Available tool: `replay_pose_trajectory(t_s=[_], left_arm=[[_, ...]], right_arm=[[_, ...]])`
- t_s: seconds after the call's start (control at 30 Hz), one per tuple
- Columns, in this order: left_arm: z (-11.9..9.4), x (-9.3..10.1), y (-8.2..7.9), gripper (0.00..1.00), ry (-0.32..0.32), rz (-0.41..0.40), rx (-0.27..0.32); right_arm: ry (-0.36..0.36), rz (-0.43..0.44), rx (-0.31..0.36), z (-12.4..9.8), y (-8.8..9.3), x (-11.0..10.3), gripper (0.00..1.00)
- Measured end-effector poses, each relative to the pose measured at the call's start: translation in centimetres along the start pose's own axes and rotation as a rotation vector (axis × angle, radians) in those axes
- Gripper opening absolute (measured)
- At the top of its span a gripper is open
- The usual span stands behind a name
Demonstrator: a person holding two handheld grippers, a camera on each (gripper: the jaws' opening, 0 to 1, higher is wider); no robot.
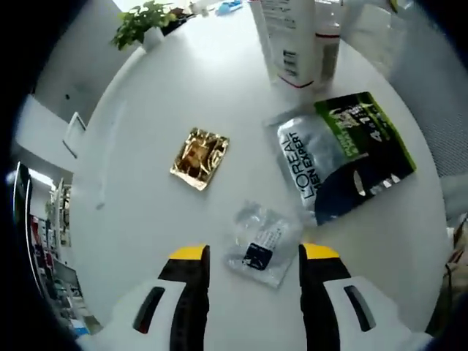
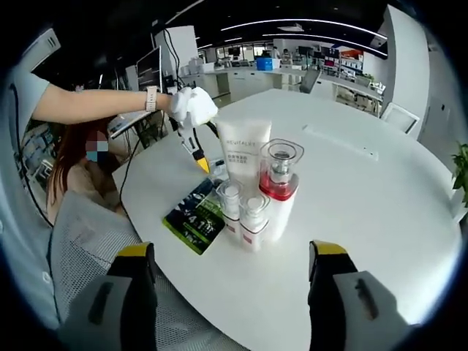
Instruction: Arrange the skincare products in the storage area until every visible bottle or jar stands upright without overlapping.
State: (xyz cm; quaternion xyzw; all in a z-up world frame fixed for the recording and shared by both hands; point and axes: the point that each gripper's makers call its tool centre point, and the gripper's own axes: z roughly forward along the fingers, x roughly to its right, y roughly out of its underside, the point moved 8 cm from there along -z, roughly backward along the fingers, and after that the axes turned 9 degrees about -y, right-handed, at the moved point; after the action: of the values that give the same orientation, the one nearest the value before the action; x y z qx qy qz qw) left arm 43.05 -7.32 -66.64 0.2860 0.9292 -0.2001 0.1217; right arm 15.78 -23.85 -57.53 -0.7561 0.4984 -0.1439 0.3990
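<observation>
I've got the left hand-held gripper [image 1: 254, 257] low over the worktop [image 1: 146, 241], jaws apart, straddling a small clear sachet [image 1: 262, 245] that lies flat between the tips. Nothing clamped yet. Just beyond the sachet sits a gold packet [image 1: 199, 158], and to its right the dark L'Oréal pouch [image 1: 344, 153], also flat. Past the pouch is the foot of a white tube [image 1: 289, 44].

Right hand-held gripper [image 2: 232, 267] hangs back w/ jaws wide, empty, looking at the upright group: tube [image 2: 243, 157], pump bottle [image 2: 278, 186] w/ red collar beside it, two small capped bottles [image 2: 241, 208] in front, touching or nearly so. The pouch [image 2: 196, 216] lies just left of that group. All bottles look upright already, so I judge what's left is the flat sachets near the tube.

For this step: drop the left tips flush to the worktop either side of the sachet, close slow so the film doesn't skid or crumple out, lift only once it's pinched. Keep clear of the pouch edge. Carry it low toward the tube w/o brushing the small bottles; they look tippy.
</observation>
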Motion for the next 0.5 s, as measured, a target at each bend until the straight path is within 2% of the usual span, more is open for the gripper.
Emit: replay_pose_trajectory(t_s=[0.17,0.27,0.4,0.5], left_arm=[[0.44,-0.48,-0.23,0.44,0.048,-0.013,-0.008],[0.5,-0.36,-0.14,0.41,0.085,-0.025,-0.01],[0.53,-0.23,-0.07,0.38,0.099,-0.041,-0.013],[0.59,-0.44,-0.14,0.41,0.09,-0.024,-0.009]], right_arm=[[0.004,0.013,-0.004,-0.14,0.42,0.12,0.86],[0.006,0.024,-0.006,-0.13,0.67,0.27,0.86],[0.006,0.033,-0.009,-0.12,0.9,0.26,0.85],[0.007,0.04,-0.009,-0.15,0.93,0.35,0.85]])
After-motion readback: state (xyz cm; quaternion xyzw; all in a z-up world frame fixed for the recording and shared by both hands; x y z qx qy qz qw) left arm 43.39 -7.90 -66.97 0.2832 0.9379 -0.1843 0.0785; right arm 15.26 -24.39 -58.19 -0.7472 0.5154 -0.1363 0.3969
